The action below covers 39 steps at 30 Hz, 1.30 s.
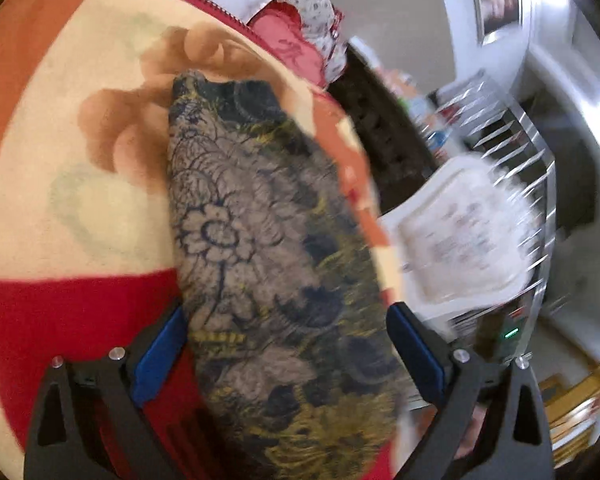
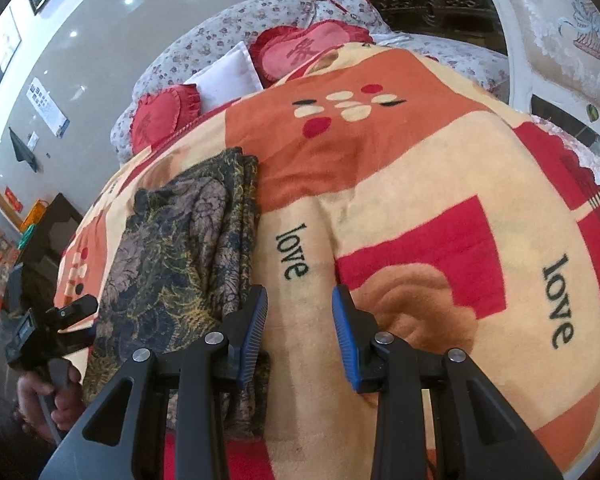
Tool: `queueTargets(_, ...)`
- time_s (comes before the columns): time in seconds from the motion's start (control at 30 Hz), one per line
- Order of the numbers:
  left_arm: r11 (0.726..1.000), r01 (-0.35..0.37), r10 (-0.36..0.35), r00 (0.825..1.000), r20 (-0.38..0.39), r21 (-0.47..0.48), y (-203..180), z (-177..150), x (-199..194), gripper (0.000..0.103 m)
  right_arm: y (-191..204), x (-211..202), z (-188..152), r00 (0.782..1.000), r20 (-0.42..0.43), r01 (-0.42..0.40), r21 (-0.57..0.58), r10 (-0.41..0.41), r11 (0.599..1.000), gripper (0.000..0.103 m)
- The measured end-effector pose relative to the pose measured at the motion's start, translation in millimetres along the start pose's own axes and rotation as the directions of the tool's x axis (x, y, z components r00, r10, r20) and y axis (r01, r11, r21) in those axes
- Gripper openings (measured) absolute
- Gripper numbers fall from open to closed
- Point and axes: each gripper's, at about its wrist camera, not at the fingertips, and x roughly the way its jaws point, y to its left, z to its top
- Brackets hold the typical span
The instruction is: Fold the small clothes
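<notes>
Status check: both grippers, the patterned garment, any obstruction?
Left gripper open, straddling the folded garment. Right gripper open, empty, over the blanket. Nothing in the way.

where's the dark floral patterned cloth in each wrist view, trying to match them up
Left wrist view: the dark floral cloth fills the centre, running from upper middle down to the bottom edge between the open jaws of the left gripper.
Right wrist view: it lies folded at left of centre, just left of the open right gripper.
Shared landmark: the orange, cream and red blanket beneath it.
</notes>
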Motion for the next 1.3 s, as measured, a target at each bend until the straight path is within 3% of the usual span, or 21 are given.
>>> queueTargets(0.13, 0.993, 0.066, -0.066, 0.998, 0.005, -0.102, 12, 27, 3, 0.098, -4, 2, 7, 0.999, 0.020, -0.030, 0.019, 0.030, 0.999, 0.035)
queueTargets(0.27, 0.996, 0.043, -0.041, 0.999, 0.022, -0.081, 6, 24, 0, 0.096, -8, 27, 22, 0.984, -0.031, -0.170, 0.122, 0.175, 0.978, 0.042)
queueTargets(0.33, 0.995, 0.015, -0.010, 0.999, 0.049, -0.100, 10, 21, -7, 0.078, -8, 40, 27, 0.975, -0.033, -0.214, 0.152, 0.221, 0.965, 0.046)
queueTargets(0.4, 0.988, -0.015, 0.025, 0.998, 0.060, -0.154, 22, 18, -9, 0.033, -6, 56, 33, 0.956, -0.050, -0.278, 0.176, 0.290, 0.944, 0.055)
queueTargets(0.43, 0.982, -0.034, 0.046, 0.997, 0.063, -0.184, 31, 16, -11, 0.023, -4, 64, 35, 0.946, -0.063, -0.301, 0.191, 0.318, 0.934, 0.055)
queueTargets(0.5, 0.972, -0.018, 0.036, 0.997, 0.072, -0.235, 45, 11, -12, 0.022, -1, 81, 39, 0.922, -0.092, -0.351, 0.214, 0.376, 0.912, 0.057)
queueTargets(0.6, 0.978, -0.051, 0.069, 0.994, 0.082, -0.202, 42, 11, -11, 0.024, -2, 110, 42, 0.892, -0.150, -0.377, 0.269, 0.426, 0.886, 0.057)
queueTargets(0.77, 0.980, -0.064, 0.078, 0.995, 0.063, -0.190, 36, 15, -4, 0.027, -12, 137, 46, 0.800, -0.162, -0.478, 0.410, 0.578, 0.777, 0.064)
queueTargets(0.8, 0.980, -0.067, 0.079, 0.995, 0.058, -0.188, 35, 16, -3, 0.028, -13, 140, 49, 0.768, -0.160, -0.509, 0.435, 0.621, 0.742, 0.069)
queueTargets(0.87, 0.980, -0.070, 0.082, 0.995, 0.057, -0.184, 34, 18, -1, 0.030, -15, 143, 52, 0.694, -0.138, -0.581, 0.472, 0.707, 0.663, 0.070)
queueTargets(0.9, 0.980, -0.074, 0.086, 0.995, 0.057, -0.185, 32, 18, 0, 0.032, -14, 144, 54, 0.668, -0.134, -0.608, 0.470, 0.732, 0.640, 0.070)
queueTargets(0.93, 0.980, -0.076, 0.089, 0.994, 0.058, -0.186, 32, 20, 0, 0.033, -11, 144, 57, 0.672, -0.148, -0.612, 0.441, 0.726, 0.656, 0.069)
queueTargets(0.97, 0.979, -0.077, 0.090, 0.994, 0.061, -0.189, 31, 21, 1, 0.035, -7, 144, 60, 0.705, -0.170, -0.594, 0.390, 0.688, 0.704, 0.069)
queueTargets(1.0, 0.979, -0.077, 0.091, 0.994, 0.064, -0.191, 31, 21, 2, 0.038, -2, 145, 63, 0.760, -0.197, -0.547, 0.319, 0.619, 0.774, 0.068)
queueTargets(1.03, 0.978, -0.078, 0.092, 0.994, 0.067, -0.191, 30, 22, 0, 0.040, 5, 147, 64, 0.801, -0.231, -0.500, 0.248, 0.552, 0.830, 0.068)
queueTargets(1.1, 0.979, -0.093, 0.107, 0.992, 0.067, -0.182, 27, 23, 2, 0.042, 17, 149, 64, 0.803, -0.261, -0.506, 0.176, 0.536, 0.844, 0.060)
queueTargets(1.17, 0.980, -0.104, 0.117, 0.991, 0.067, -0.167, 25, 21, 3, 0.042, 34, 143, 63, 0.775, -0.263, -0.569, 0.106, 0.575, 0.815, 0.057)
queueTargets(1.2, 0.981, -0.109, 0.121, 0.990, 0.067, -0.162, 24, 21, 4, 0.042, 40, 139, 63, 0.788, -0.260, -0.565, 0.055, 0.558, 0.823, 0.054)
queueTargets(1.27, 0.980, -0.113, 0.127, 0.989, 0.072, -0.165, 24, 21, 5, 0.042, 49, 140, 60, 0.853, -0.264, -0.478, -0.046, 0.451, 0.877, 0.052)
queueTargets(1.3, 0.979, -0.116, 0.130, 0.989, 0.075, -0.170, 23, 20, 6, 0.042, 49, 144, 61, 0.853, -0.270, -0.473, -0.039, 0.447, 0.880, 0.050)
